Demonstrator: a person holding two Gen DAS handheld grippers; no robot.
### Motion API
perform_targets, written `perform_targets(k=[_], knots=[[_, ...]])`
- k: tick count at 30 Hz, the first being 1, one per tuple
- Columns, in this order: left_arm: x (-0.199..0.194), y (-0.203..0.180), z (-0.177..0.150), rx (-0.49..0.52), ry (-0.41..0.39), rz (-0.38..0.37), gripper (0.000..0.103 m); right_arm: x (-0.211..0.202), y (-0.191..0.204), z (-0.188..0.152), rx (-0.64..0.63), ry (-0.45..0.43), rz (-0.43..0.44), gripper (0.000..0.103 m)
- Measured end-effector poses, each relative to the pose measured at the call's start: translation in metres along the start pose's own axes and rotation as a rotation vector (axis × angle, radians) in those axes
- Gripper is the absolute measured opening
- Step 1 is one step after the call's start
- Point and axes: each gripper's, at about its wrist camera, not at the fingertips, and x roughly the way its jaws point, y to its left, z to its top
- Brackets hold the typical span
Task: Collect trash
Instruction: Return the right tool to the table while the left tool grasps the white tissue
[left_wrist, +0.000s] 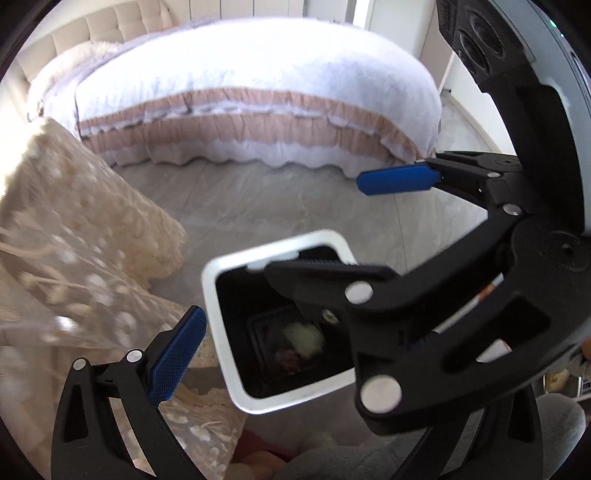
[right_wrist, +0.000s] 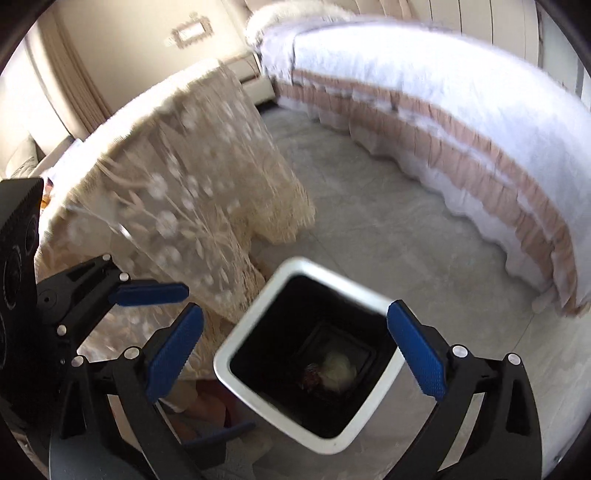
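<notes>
A square waste bin (right_wrist: 236, 356) with a pale, rounded rim and a glossy black inside stands on the grey marbled floor (right_wrist: 406, 258), just beside the lace-covered table's (right_wrist: 177, 192) hanging corner. At the bin's bottom lies a crumpled pale wad (right_wrist: 340, 371) touching a darker reddish scrap (right_wrist: 312, 373) (too dim to name). The right gripper (right_wrist: 295, 360) hovers over the bin's opening, its ribbed blue pads (right_wrist: 415, 356) spread wide and holding nothing. The left gripper (left_wrist: 176, 354), in its own view, shows only one blue pad, so its state cannot be told. A frilled white-and-tan bedspread (left_wrist: 251, 92) drapes the bed.
</notes>
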Motion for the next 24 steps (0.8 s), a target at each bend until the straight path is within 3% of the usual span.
perform_targets(k=[7, 14, 19, 24], knots=[[-0.077, 0.014, -0.007, -0.018, -0.145, 0.127, 0.098, -0.058, 0.034, 0.038, -0.109, -0.220, 0.033, 0.099], [-0.158, 0.055, -0.045, -0.149, -0.259, 0.306, 0.098, -0.097, 0.103, 0.068, -0.290, -0.396, 0.118, 0.099], [-0.210, 0.095, -0.089, -0.307, -0.323, 0.438, 0.098, -0.109, 0.165, 0.075, -0.413, -0.465, 0.210, 0.099], [-0.249, 0.130, -0.139, -0.461, -0.329, 0.570, 0.098, -0.103, 0.225, 0.072, -0.519, -0.462, 0.274, 0.099]])
